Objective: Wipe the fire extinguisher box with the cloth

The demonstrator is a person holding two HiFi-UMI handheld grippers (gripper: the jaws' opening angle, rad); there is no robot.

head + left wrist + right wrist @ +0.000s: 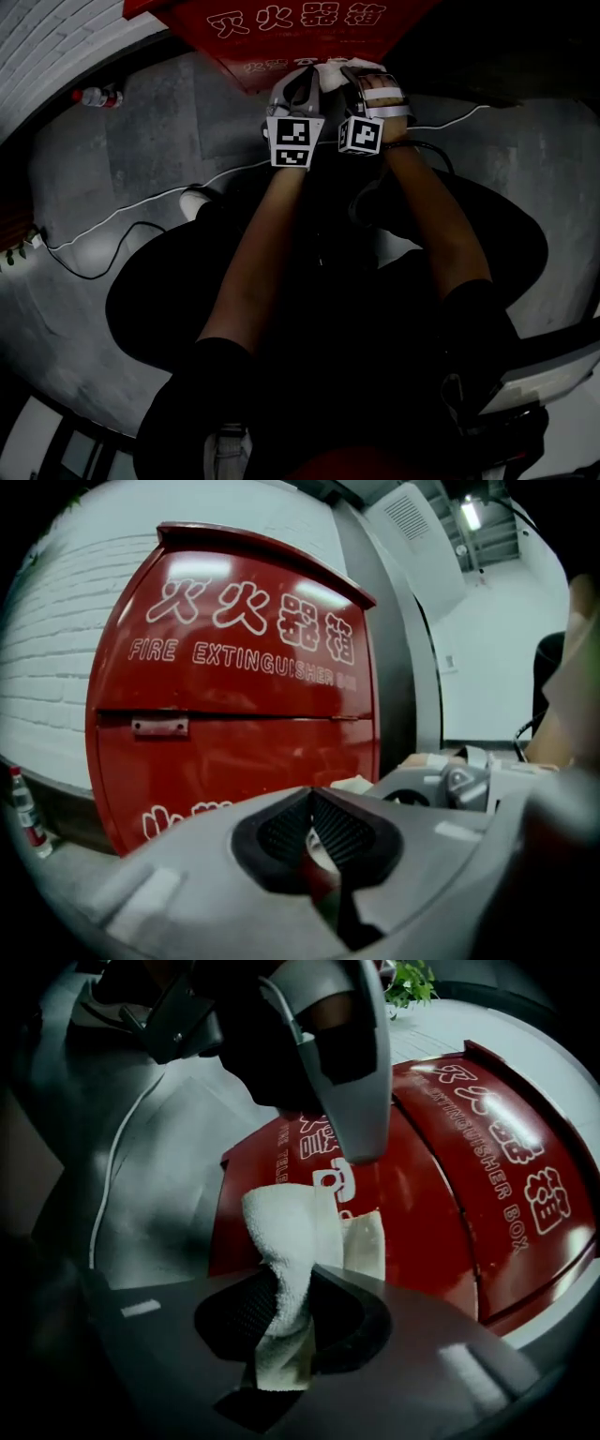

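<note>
1. The step in hand looked like the wipe itself. The right gripper (291, 1283) had its fingers (234, 1314) clamped on the white cloth (286, 1241), and the cloth's free fold stood up in front of the red fire extinguisher box (450, 1194).
2. To do it well, I judged that the loose fold, not the hard fingers, should meet the painted face. It should be pressed flat and drawn in long overlapping strokes across the lettering (253, 611) and along the lid seam (234, 714).
3. The grip sat low on the cloth, so light pressure would suit. A hard push could drag the cloth out or scrape the fingers on the paint.
4. Whether the cloth already touched the box was hard to tell. In the head view the cloth (330, 73) lay at the lower edge of the box (281, 28), top centre of the frame, but the contact itself was too dim to read.
5. The left gripper (312, 794) had its fingers pressed together with no cloth in them. It pointed at the box front, which filled the left and centre of its view, and it would do best kept clear of the stroke.
6. Pose: in the head view both forearms (253, 253) reached forward, up the frame and nearly parallel. The left gripper (298, 98) and right gripper (367, 89) sat just beside each other at top centre, with the marker cubes (292, 142) facing the camera, above a grey floor (141, 141).
</note>
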